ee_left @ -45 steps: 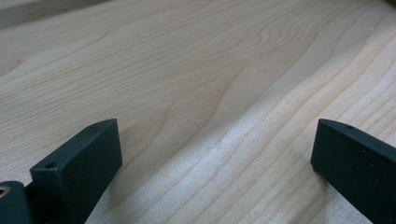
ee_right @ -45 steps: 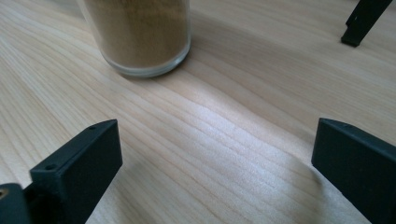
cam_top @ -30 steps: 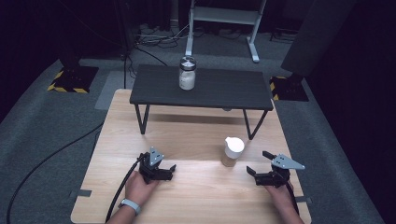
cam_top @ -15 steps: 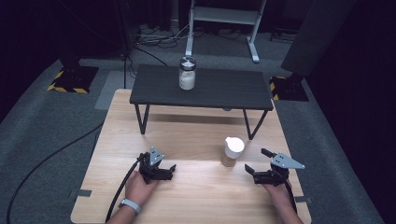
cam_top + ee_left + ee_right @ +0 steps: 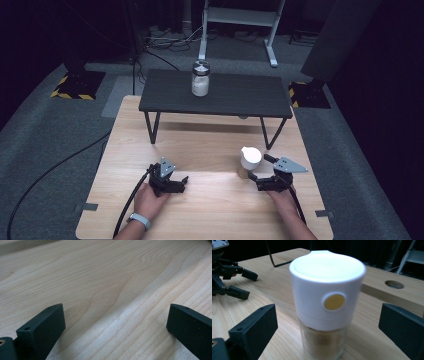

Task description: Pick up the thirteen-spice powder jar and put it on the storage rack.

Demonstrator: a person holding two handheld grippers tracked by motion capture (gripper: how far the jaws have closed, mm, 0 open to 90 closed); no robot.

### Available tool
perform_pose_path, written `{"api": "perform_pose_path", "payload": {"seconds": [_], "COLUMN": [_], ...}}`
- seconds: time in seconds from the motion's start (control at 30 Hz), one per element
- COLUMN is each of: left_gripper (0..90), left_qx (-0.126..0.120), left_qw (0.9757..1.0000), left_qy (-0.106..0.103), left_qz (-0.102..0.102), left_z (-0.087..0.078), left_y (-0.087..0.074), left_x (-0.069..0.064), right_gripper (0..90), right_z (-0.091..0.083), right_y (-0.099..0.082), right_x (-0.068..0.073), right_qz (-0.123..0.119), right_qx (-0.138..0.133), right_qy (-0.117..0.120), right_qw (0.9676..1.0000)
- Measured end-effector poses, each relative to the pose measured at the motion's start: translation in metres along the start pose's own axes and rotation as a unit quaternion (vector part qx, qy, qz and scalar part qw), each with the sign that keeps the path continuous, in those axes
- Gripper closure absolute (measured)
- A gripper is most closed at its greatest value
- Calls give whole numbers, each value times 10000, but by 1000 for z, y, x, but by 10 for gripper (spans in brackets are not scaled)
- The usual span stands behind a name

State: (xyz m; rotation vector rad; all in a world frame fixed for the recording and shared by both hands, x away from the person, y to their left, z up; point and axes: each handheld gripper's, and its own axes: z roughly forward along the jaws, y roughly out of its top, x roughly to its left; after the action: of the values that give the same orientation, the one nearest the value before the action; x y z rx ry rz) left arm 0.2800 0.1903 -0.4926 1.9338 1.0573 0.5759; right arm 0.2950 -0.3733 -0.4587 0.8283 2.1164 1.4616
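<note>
Two containers stand here. One spice shaker (image 5: 327, 312), a clear cylinder of tan powder under a smooth white cap with a round yellow dot, stands at the wooden table's (image 5: 210, 150) near right. One lidded glass jar (image 5: 200, 78) of white powder stands on the far black bench (image 5: 250, 95). The right gripper (image 5: 260, 172) has been narrowing its spread jaws, which flank the shaker without touching. The left gripper (image 5: 184, 182) rests at the near left, jaws spread over bare grained wood.
</note>
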Motion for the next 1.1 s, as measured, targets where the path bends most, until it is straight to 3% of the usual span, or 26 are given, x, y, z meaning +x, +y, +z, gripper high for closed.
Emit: {"api": "perform_pose_path", "payload": {"seconds": [0.23,0.4,0.5,0.83,0.93,1.1], "left_gripper": [18,18,18,18,18,19], "left_qx": [-2,-2,-2,-2,-3,-5], "left_qw": [10000,10000,10000,10000,10000,10000], "left_qy": [0,0,-1,-2,-3,-7], "left_qz": [0,2,4,4,9,10], "left_z": [0,0,0,0,0,0], "left_y": [0,0,0,0,0,0], "left_x": [0,0,0,0,0,0], "right_gripper": [92,208,283,295,296,296], "right_z": [22,32,32,30,30,26], "right_y": [4,4,1,2,7,15], "right_x": [1,8,15,14,16,19], "right_qz": [46,-12,-113,-64,-9,-34], "right_qx": [79,318,318,325,388,276], "right_qy": [110,-58,-255,-255,-240,-214], "right_qw": [9999,9995,9991,9991,9990,9994]}}
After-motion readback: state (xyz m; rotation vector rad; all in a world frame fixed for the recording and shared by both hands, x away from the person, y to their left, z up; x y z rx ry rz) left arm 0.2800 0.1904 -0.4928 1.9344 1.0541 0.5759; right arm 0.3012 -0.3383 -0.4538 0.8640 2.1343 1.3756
